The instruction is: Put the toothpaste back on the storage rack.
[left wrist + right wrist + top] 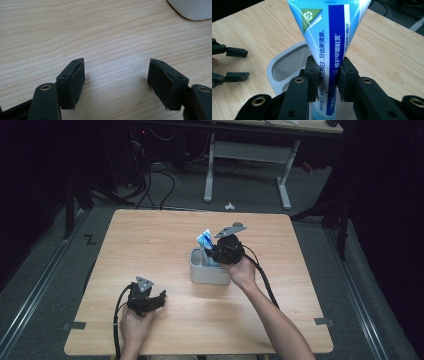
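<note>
A blue and white toothpaste tube (329, 40) stands upright with its lower end down in a grey holder (277, 67). My right gripper (327, 77) is shut on the tube, one pad on each side of it. In the high view the right gripper (220, 251) sits over the grey holder (205, 274) at mid table, and the tube (204, 239) sticks up behind it. My left gripper (159, 299) rests low near the front left of the table, open, with bare wood between its pads (75, 80). The left gripper (235, 62) appears open at the left edge of the right gripper view.
The wooden table (150, 240) has free room all around the holder. A corner of the white holder (192, 8) shows at the top right of the left gripper view. Beyond the table stand a white desk frame (210, 170) and cables on the floor (150, 185).
</note>
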Demonstrator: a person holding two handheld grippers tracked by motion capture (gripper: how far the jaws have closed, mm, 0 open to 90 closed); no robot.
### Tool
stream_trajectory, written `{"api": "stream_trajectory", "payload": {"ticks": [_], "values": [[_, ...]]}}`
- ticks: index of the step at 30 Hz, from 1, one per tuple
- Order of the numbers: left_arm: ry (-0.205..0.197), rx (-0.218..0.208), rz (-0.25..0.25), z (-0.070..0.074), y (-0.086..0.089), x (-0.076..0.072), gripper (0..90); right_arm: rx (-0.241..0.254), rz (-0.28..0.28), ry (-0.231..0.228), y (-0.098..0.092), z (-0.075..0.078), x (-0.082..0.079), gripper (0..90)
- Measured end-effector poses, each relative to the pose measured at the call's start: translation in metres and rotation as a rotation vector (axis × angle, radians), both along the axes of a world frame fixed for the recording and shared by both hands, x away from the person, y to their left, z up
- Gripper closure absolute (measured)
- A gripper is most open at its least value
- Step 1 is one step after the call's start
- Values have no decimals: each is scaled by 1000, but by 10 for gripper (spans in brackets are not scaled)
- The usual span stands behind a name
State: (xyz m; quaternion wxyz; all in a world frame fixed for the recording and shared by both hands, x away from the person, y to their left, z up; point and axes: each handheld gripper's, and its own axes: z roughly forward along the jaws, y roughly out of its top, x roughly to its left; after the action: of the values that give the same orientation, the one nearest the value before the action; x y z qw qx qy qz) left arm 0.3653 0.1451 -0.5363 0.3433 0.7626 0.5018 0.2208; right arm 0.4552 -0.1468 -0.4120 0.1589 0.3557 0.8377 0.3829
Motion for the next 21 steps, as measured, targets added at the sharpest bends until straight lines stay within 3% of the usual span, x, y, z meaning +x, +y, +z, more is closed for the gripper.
{"api": "stream_trajectory", "payload": {"ticks": [16, 21], "values": [[-1, 0, 0, 0, 0, 0, 306, 31, -9, 8, -3, -5, -1, 697], [0, 0, 0, 0, 0, 0, 305, 37, -11, 3, -5, -3, -4, 569]]}}
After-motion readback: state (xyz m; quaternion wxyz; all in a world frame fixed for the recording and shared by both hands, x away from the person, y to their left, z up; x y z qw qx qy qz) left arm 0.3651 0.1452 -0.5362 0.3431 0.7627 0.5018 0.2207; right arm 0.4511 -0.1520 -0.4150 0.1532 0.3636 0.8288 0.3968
